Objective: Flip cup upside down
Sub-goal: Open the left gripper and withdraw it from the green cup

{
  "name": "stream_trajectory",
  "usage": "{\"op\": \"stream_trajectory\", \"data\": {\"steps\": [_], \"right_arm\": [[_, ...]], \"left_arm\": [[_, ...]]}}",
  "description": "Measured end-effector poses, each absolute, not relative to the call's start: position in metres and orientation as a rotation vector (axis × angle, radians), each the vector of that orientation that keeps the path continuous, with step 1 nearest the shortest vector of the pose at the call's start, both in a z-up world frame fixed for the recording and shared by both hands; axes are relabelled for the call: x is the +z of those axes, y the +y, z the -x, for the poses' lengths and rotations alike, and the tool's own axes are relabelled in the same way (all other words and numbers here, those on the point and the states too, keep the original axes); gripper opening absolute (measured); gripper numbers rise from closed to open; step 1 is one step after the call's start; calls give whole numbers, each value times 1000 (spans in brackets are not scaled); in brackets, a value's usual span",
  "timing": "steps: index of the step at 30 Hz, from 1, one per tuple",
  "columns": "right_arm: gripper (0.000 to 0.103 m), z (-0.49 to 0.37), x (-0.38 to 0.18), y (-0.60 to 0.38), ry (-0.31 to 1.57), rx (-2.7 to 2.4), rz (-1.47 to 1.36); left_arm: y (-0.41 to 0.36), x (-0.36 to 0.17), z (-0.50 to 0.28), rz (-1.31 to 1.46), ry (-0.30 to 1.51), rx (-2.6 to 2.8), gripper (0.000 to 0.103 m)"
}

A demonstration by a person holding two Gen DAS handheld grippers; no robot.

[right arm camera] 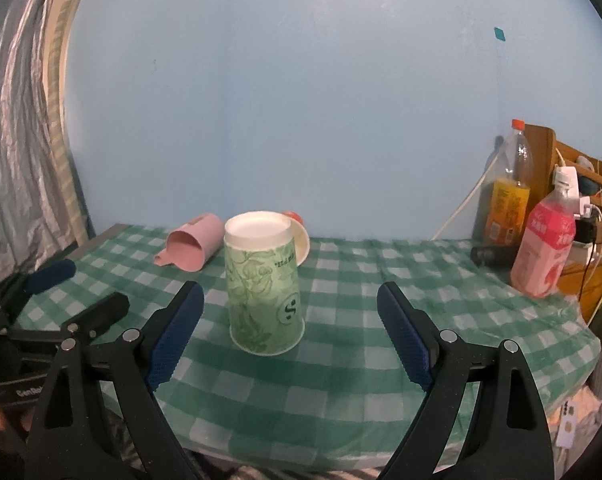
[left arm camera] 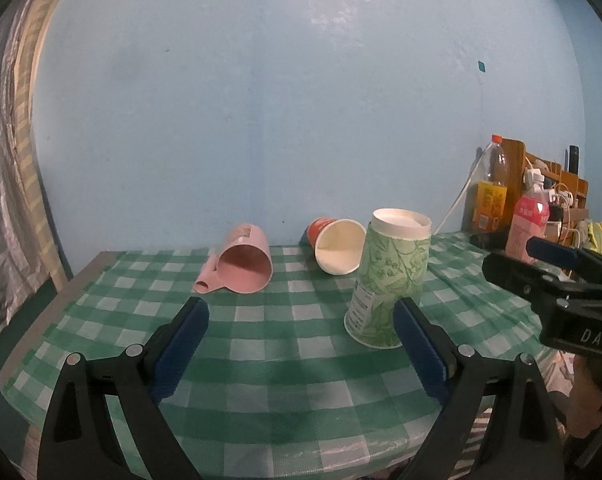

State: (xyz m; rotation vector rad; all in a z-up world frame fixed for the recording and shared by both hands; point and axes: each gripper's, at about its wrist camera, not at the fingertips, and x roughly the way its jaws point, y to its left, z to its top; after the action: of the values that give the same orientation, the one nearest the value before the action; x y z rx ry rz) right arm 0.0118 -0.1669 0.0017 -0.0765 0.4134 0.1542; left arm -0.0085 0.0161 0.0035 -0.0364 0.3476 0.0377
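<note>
Green paper cup (right arm camera: 264, 286) stands upside down on the table (right arm camera: 381, 340), its wide mouth on the green checked cloth and its white base facing up. Nothing grips it. It sits between the blue pads of the right gripper (right arm camera: 291, 310), closer to the left pad, apart from both. Right jaws are spread wide open. Left gripper (left arm camera: 301, 326) also has its jaws wide open and empty; the cup (left arm camera: 389, 280) stands just behind its right pad. Behind the green cup, a pink mug (left arm camera: 243, 260) lies on its side with its mouth toward the camera. A red paper cup (left arm camera: 335, 244) lies on its side beside it. Two bottles (right arm camera: 543, 246) stand at the far right edge.
</note>
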Motion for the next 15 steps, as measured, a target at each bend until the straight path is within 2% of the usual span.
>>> {"op": "stream_trajectory", "data": {"steps": [15], "right_arm": [[88, -13, -3, -162, 432, 173, 83]], "left_arm": [[19, 1, 7, 41, 354, 36, 95]]}}
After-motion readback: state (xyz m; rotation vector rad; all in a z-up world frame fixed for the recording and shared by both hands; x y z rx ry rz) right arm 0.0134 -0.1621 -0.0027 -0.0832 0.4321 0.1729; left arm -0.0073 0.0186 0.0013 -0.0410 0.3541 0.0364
